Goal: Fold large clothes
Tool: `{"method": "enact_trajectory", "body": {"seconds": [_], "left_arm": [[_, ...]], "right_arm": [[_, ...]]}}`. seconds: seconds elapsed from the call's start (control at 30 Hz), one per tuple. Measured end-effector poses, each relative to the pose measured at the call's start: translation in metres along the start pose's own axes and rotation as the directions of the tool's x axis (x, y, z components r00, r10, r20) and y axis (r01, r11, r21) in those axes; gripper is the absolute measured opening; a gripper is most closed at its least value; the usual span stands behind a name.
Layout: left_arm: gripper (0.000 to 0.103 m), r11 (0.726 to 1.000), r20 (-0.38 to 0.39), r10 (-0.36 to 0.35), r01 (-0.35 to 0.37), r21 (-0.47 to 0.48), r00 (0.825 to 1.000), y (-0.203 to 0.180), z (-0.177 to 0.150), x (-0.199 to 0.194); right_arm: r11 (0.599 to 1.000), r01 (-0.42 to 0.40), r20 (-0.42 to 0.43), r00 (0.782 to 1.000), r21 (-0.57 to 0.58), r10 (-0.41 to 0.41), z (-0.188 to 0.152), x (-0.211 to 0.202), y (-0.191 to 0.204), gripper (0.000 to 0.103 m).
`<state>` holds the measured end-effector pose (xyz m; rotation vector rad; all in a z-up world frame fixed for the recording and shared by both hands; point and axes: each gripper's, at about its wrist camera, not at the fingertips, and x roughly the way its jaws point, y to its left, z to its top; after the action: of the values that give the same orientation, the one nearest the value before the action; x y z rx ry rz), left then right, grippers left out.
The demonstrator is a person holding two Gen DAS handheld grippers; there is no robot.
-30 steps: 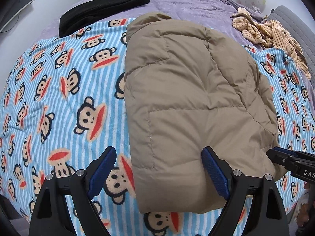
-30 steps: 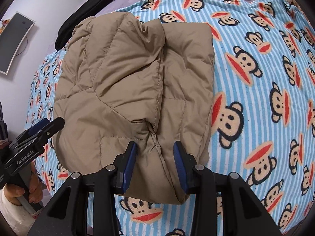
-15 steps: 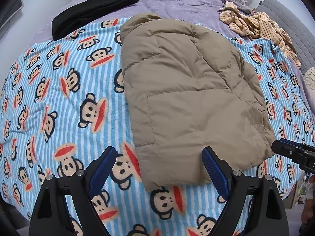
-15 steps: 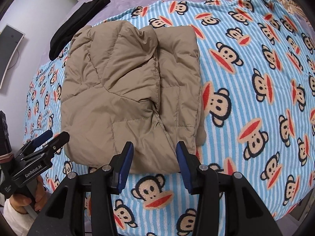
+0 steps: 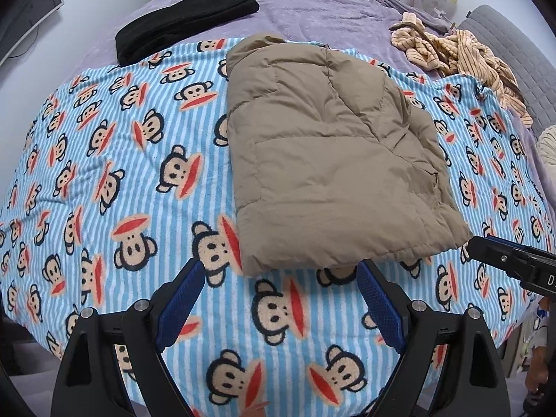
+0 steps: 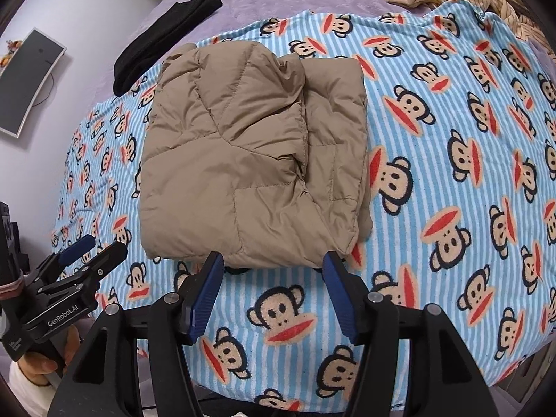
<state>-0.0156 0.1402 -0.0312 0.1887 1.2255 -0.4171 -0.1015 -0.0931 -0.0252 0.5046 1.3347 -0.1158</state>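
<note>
On the bed, a blue-and-white striped monkey-print blanket (image 5: 104,160) carried a folded tan puffer jacket (image 5: 323,160), which lay roughly at the blanket's middle, its quilted panels stacked into a compact rectangle with one folded flap overlapping the layer beneath. In the right wrist view the same puffer jacket (image 6: 250,153) showed its near hem just beyond the blue pads, apart from them. The left claw (image 5: 281,305) stood wide, its jaws opening, with only blanket between them and the jacket's near edge just ahead of the fingertips. The right claw (image 6: 272,292) stood at a moderate spread, its jaws likewise opening, nothing held; its tip also entered the left wrist view at the right edge, beside the jacket's near corner. A hand (image 6: 38,358) gripping the left claw's handle appeared at the lower left of the right wrist view. Beyond the blanket lay a purple bedspread (image 5: 312,10), bearing a folded black garment (image 5: 184,21) at the far left and a crumpled cream striped garment (image 5: 451,52) at the far right. A curved monitor (image 6: 27,80) stood by the wall.
</note>
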Motion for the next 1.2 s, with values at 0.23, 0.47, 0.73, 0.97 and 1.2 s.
{"method": "enact_trajectory", "body": {"seconds": [0.23,0.47,0.73,0.97,1.2], "left_arm": [[0.103,0.999,0.028,0.043,-0.043,-0.015,0.999,-0.013,-0.011,-0.02],[0.103,0.994,0.081,0.111,-0.109,-0.021,0.991,-0.017,-0.008,-0.046],[0.103,0.99,0.123,0.141,-0.137,-0.04,0.982,-0.018,0.002,-0.071],[0.103,0.992,0.167,0.122,-0.115,-0.05,0.978,-0.02,0.012,-0.097],[0.103,0.991,0.199,0.133,-0.127,-0.043,0.971,-0.024,0.018,-0.113]], "right_arm": [[1.0,-0.007,0.006,1.0,-0.009,0.007,-0.009,-0.015,-0.01,0.066],[0.998,0.016,0.067,0.998,-0.065,-0.012,-0.008,-0.037,0.0,0.083],[0.994,0.067,0.174,0.983,-0.09,-0.051,-0.005,-0.066,0.014,0.103],[0.991,0.101,0.217,0.973,-0.086,-0.08,0.0,-0.088,0.026,0.103],[0.99,0.118,0.248,0.964,-0.071,-0.097,-0.001,-0.101,0.029,0.103]]}}
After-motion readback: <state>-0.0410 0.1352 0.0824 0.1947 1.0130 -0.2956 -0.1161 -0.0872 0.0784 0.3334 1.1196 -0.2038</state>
